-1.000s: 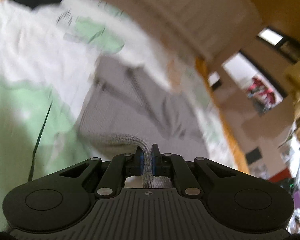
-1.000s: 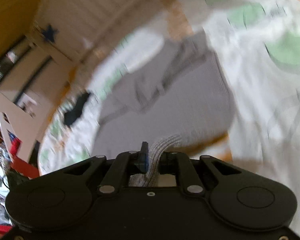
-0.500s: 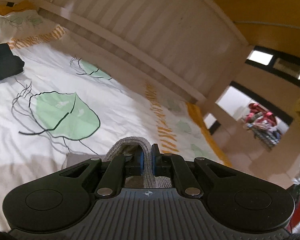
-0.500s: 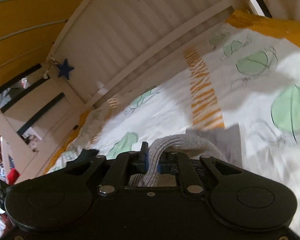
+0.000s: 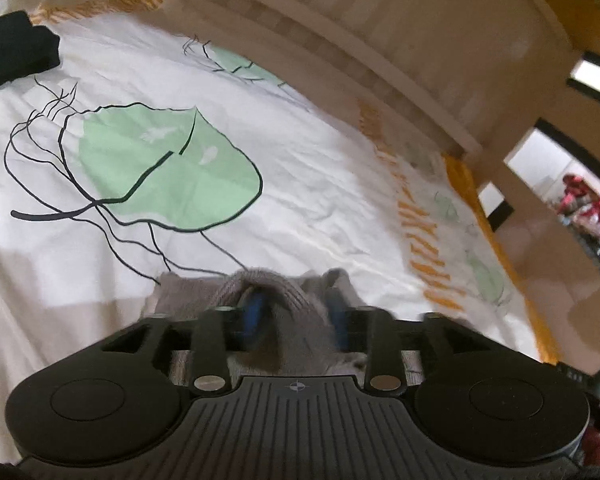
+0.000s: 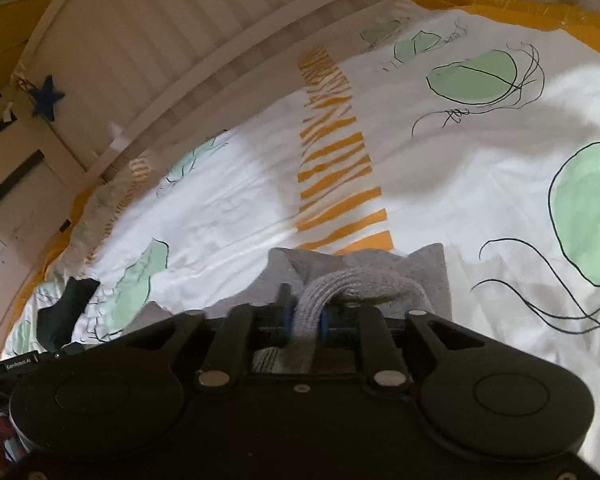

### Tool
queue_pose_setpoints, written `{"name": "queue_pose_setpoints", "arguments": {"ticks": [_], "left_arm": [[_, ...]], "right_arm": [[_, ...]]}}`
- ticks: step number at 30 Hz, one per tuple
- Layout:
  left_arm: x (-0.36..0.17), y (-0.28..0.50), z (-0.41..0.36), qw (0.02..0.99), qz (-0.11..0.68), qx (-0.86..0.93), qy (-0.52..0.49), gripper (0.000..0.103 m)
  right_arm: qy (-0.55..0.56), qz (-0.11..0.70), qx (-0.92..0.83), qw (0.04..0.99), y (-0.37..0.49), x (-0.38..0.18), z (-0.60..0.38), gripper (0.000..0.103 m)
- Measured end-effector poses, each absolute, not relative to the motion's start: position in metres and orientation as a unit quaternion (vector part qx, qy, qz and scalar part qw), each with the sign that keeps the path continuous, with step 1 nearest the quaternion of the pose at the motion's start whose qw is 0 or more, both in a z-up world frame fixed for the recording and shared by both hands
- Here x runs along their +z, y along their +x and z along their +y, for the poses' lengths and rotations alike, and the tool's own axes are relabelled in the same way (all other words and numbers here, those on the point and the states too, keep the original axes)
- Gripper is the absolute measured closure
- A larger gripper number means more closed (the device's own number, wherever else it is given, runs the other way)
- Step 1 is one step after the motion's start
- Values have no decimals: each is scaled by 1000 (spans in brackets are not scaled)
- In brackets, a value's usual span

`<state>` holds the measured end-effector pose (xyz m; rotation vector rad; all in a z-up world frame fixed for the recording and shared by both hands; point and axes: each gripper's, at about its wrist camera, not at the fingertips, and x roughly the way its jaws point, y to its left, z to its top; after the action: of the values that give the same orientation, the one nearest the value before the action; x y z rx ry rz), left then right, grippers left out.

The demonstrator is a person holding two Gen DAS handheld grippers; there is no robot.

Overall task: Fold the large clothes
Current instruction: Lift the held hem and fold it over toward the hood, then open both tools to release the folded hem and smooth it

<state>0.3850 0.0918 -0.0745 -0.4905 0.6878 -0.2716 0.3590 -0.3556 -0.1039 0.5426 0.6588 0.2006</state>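
A grey knitted garment [image 5: 276,288] lies on a white bed sheet [image 5: 300,208] with green leaf prints. In the left wrist view my left gripper [image 5: 296,316] stands open, its blue pads apart, with the garment's ribbed hem draped loosely between them. In the right wrist view the grey garment [image 6: 364,276] sits just ahead, and my right gripper [image 6: 305,322] is shut on its ribbed hem, which bulges up over the fingers. Most of the garment is hidden below both grippers.
A black garment [image 5: 12,52] lies at the far left of the bed; it also shows in the right wrist view [image 6: 66,308]. A white slatted bed frame [image 5: 380,32] runs along the far side. The yellow mattress edge [image 6: 512,4] borders the sheet.
Both grippers swung the grey garment's hem forward and down onto the bed. The left gripper's pads have opened and let go of the hem; the right stays shut on it.
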Motion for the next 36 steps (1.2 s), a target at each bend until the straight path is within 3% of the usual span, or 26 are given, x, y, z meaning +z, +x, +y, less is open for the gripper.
{"name": "queue_pose_setpoints", "arguments": {"ticks": [2,3,9,16,21,31,36], "left_arm": [[-65,379,96,911,312,-127,-239,33],[-59,375,98,915,301,-124,-238,27],[-22,345,80,938,272,-126,-171,15],[-39,314,25,937,292,-180,-58,15],[-68,340,8,921,336,-197,9,15],[-101,431,57,895,400,-136,-141,15],[-102,425,43,897,407,-153,-71,15]], "right_arm": [[268,304,100,909,357,-101,-359,37],[271,296,102,910,357,-99,-360,35],[228,253,99,935,336,-71,-349,31],[96,261,154,948,313,-65,-279,29],[30,293,159,942,328,-84,-246,29],[46,328,59,942,396,-105,-274,25],[76,334,48,938,389,-134,-297,15]]}}
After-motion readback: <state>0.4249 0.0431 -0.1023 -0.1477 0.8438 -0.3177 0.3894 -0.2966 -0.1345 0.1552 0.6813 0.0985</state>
